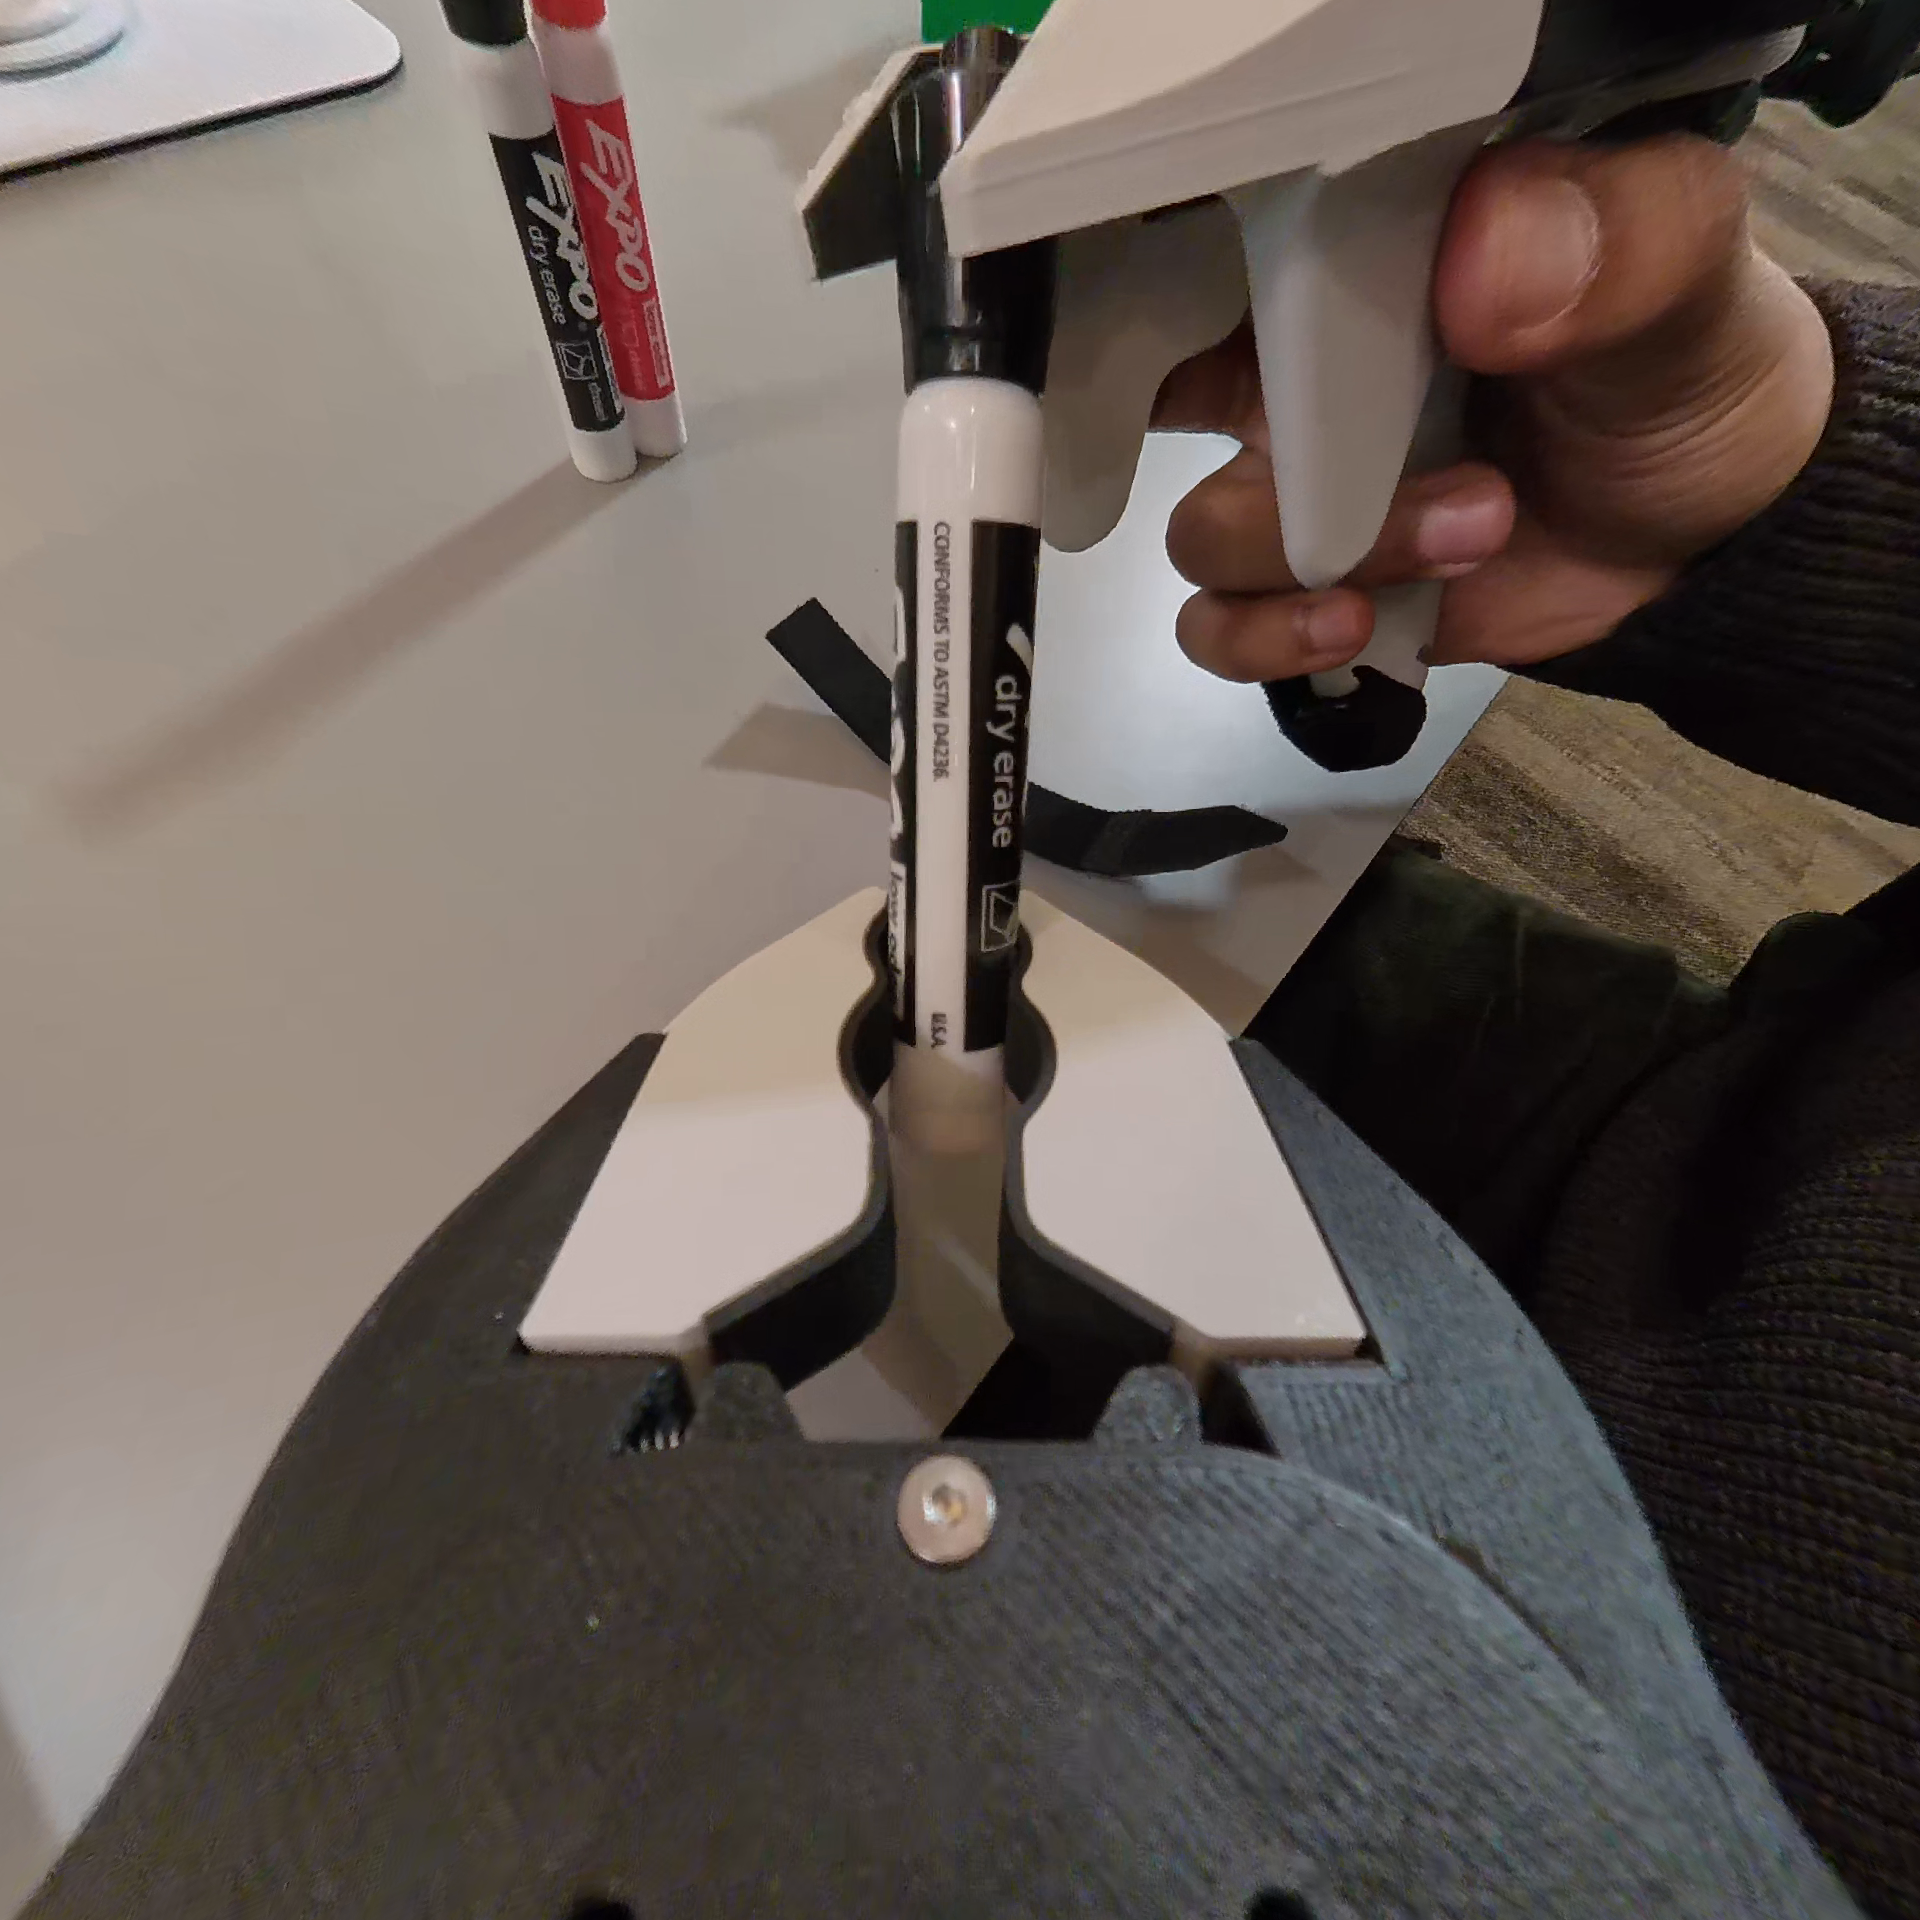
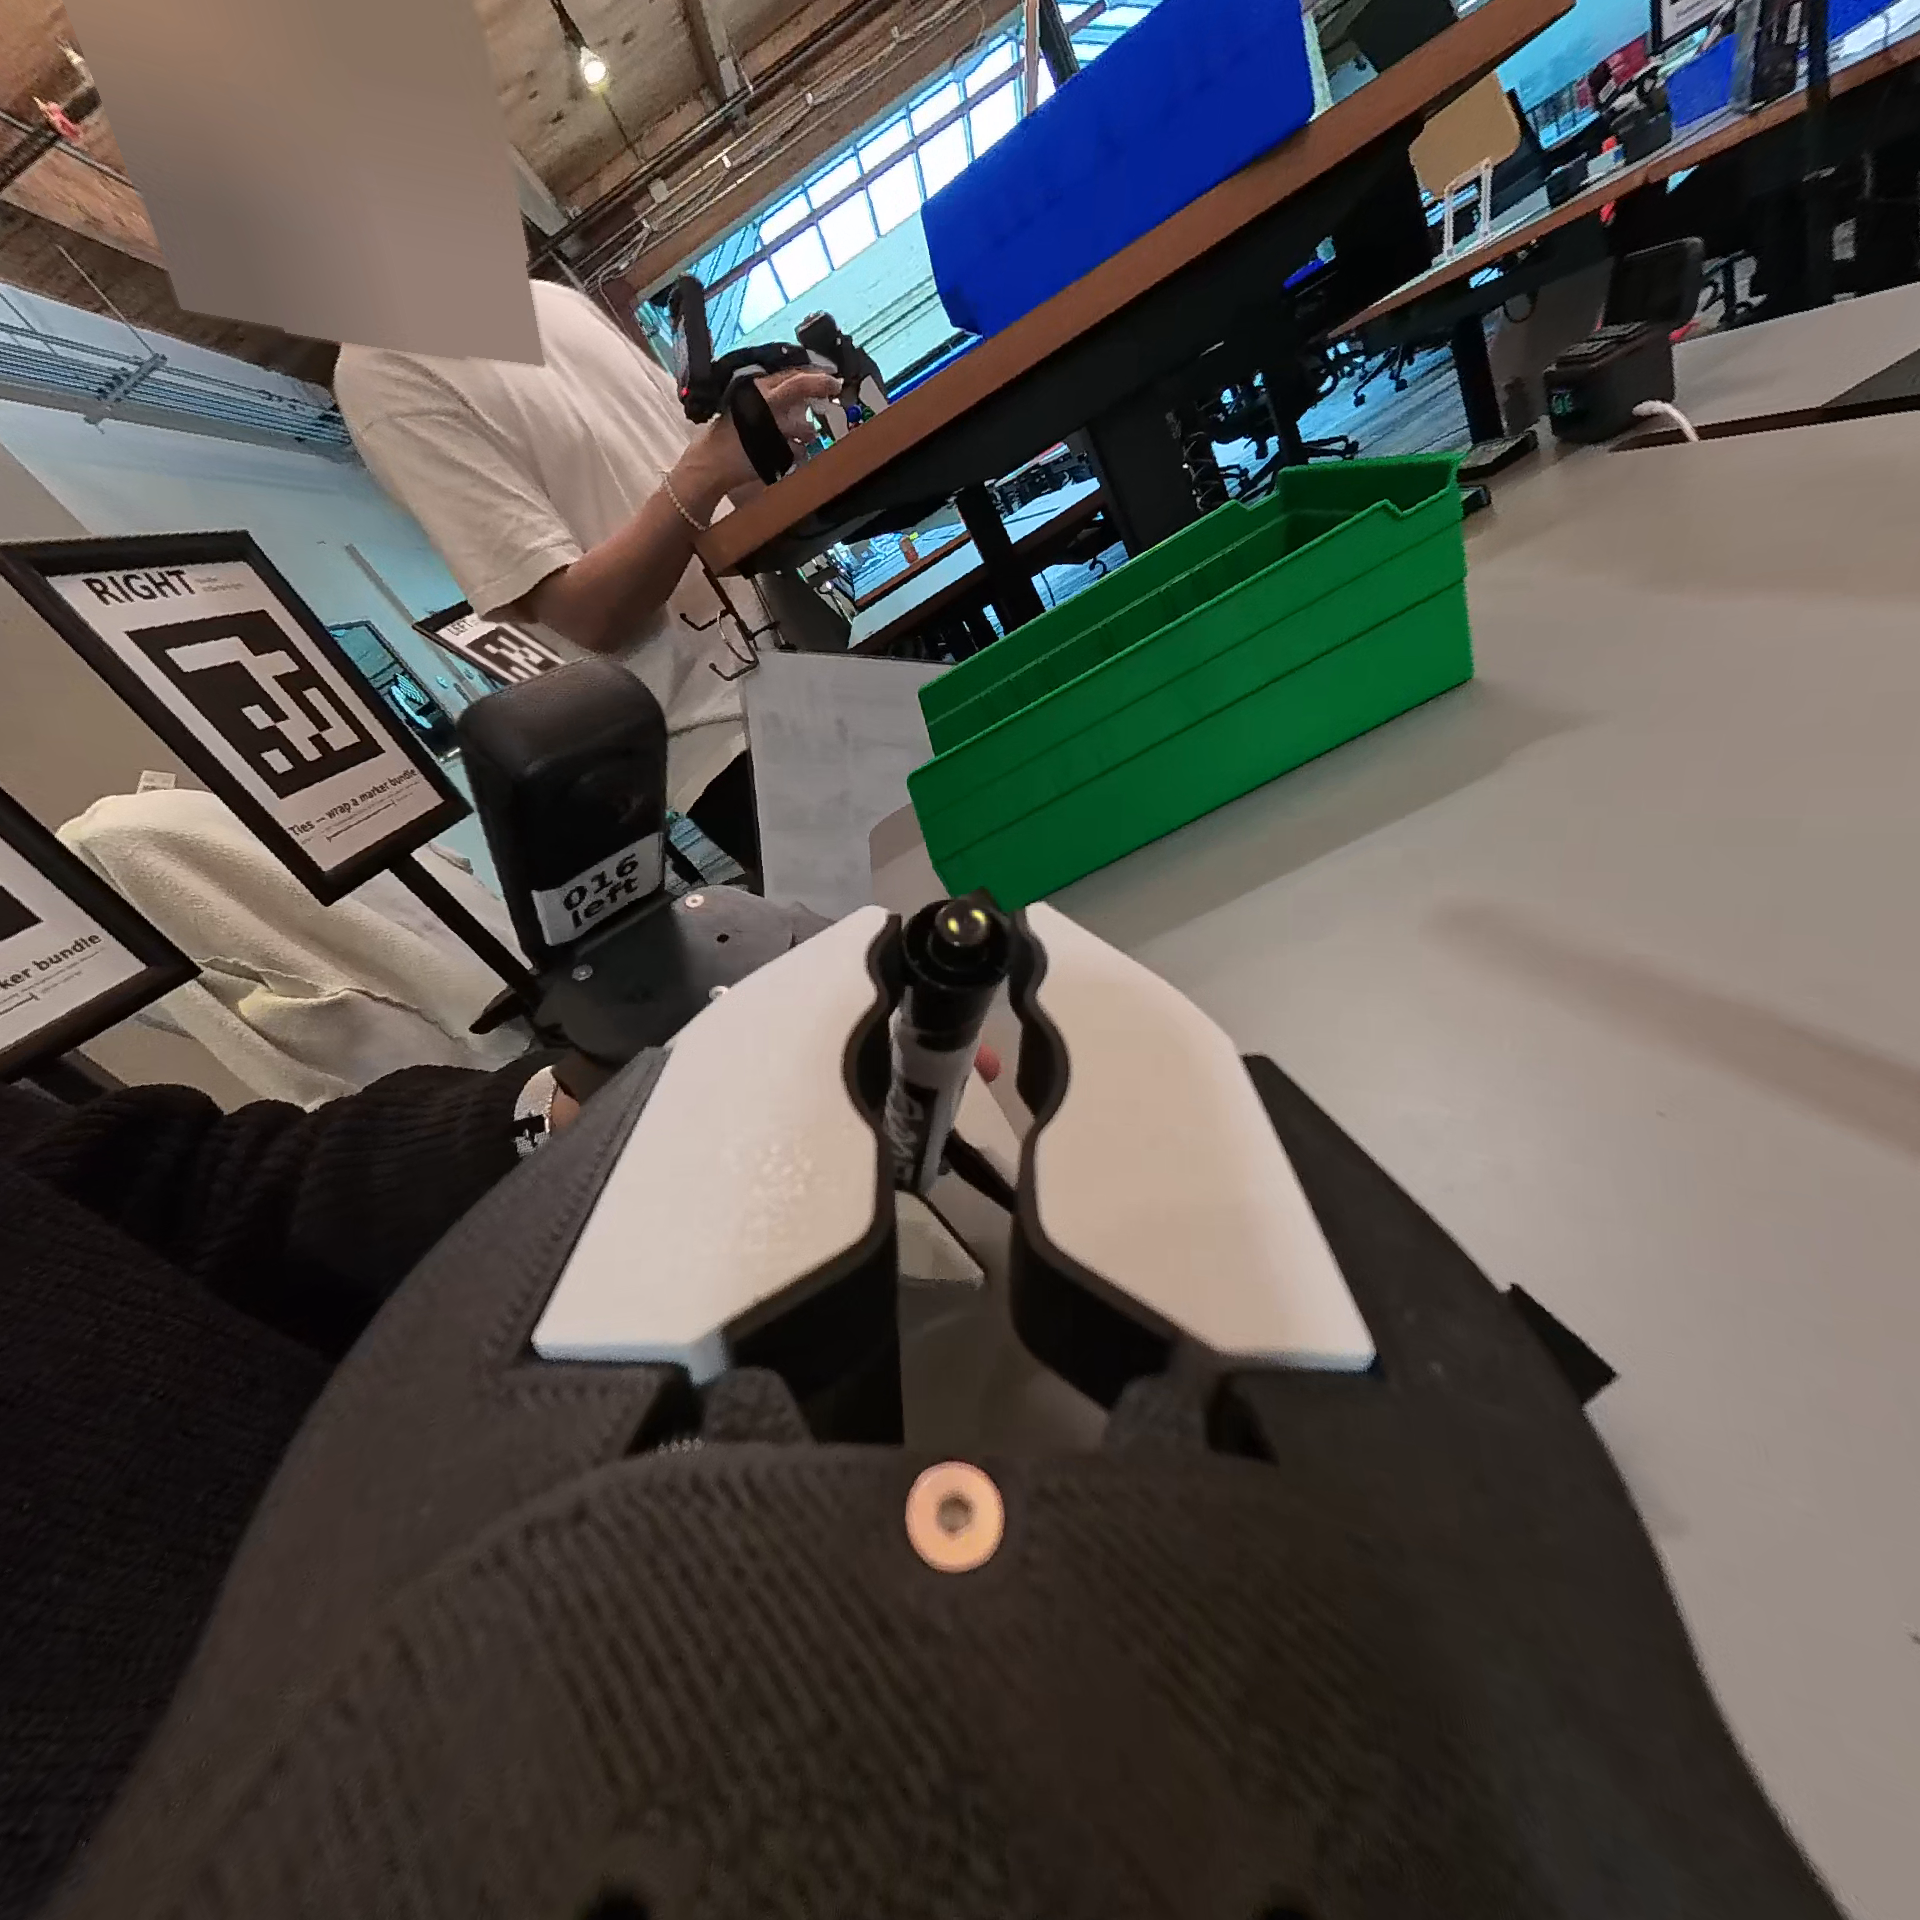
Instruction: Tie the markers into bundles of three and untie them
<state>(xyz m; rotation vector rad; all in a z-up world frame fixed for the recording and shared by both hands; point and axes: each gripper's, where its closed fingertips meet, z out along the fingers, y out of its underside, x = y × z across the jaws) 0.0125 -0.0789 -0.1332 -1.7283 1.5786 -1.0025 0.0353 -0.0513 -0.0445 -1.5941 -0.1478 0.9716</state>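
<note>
Both grippers clamp one black marker, one at each end.

Left gripper grips the barrel's tail; right gripper pinches the cap end. Judged a handover before bundling (tying not begun). Next: release one end and lay it beside the black and red markers; the strap lies loose on the table.
</note>
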